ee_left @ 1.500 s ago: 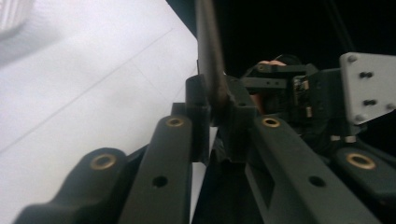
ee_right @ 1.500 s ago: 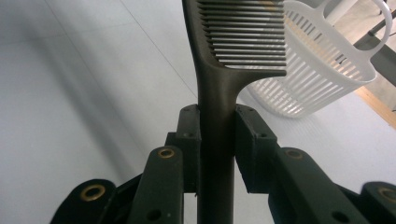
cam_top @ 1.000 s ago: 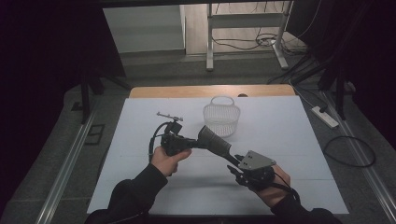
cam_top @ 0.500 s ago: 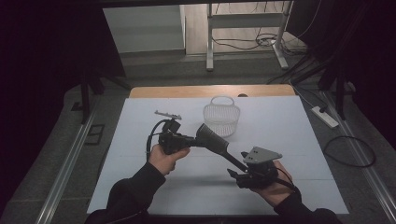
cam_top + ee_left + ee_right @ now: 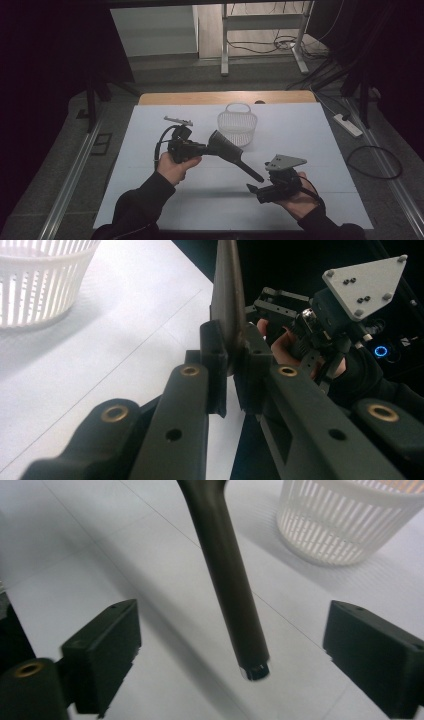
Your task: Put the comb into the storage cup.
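Note:
A black tool with a wide flat head and a long round handle (image 5: 235,155) hangs over the white table. My left gripper (image 5: 206,148) is shut on the thin edge of its head (image 5: 227,300), pads pressed on both sides (image 5: 231,372). The handle (image 5: 230,580) slants down toward my right gripper (image 5: 252,189). That gripper's jaws have just been opening. They now stand wide apart (image 5: 237,645), with the handle's end between them and touching neither pad. The left gripper view shows the right gripper (image 5: 300,335) in a hand just behind the tool.
A white slotted basket (image 5: 238,125) stands upright at the middle back of the table, just beyond the tool's head (image 5: 345,520) (image 5: 40,280). The table's white sheet (image 5: 320,150) ends at a wooden far edge (image 5: 225,97). A power strip (image 5: 347,125) lies on the floor at right.
The right gripper's jaws have opened off the tool's handle, which they held a second ago. The left gripper still holds the head, and neither hand has shifted much.

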Action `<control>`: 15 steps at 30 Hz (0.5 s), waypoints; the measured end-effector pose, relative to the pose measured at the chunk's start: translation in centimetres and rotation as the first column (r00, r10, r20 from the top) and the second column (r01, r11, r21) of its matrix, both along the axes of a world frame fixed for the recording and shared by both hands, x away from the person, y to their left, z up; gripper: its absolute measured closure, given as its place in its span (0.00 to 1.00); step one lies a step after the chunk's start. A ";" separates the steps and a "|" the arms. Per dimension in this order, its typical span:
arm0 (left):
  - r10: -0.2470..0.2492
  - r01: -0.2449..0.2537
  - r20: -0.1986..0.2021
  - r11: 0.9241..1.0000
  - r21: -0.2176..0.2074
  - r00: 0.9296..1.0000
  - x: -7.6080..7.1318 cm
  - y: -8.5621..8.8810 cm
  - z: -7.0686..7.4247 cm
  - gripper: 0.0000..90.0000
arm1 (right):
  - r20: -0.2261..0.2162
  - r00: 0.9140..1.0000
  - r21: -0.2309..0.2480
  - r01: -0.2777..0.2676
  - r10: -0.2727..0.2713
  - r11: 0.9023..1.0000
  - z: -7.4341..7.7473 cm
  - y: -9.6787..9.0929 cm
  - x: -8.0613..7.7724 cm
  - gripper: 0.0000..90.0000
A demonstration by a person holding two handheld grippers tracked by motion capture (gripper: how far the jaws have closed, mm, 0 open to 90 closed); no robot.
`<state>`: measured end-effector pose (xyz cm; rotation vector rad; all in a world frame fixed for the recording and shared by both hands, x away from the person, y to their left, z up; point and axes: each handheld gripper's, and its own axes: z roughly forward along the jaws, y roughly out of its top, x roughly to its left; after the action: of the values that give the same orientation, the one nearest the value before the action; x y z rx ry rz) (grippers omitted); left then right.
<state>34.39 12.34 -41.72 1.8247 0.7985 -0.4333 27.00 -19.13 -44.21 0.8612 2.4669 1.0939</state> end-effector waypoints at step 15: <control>0.036 -0.036 0.024 0.999 0.013 0.999 0.4 1.0 0.8 0.93 | -0.060 0.998 0.003 0.020 -0.020 1.000 -0.3 -1.7 0.7 0.03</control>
<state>34.76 13.39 -40.90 1.8214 0.8188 -0.3834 27.69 -20.85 -44.51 0.9304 2.5000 1.0813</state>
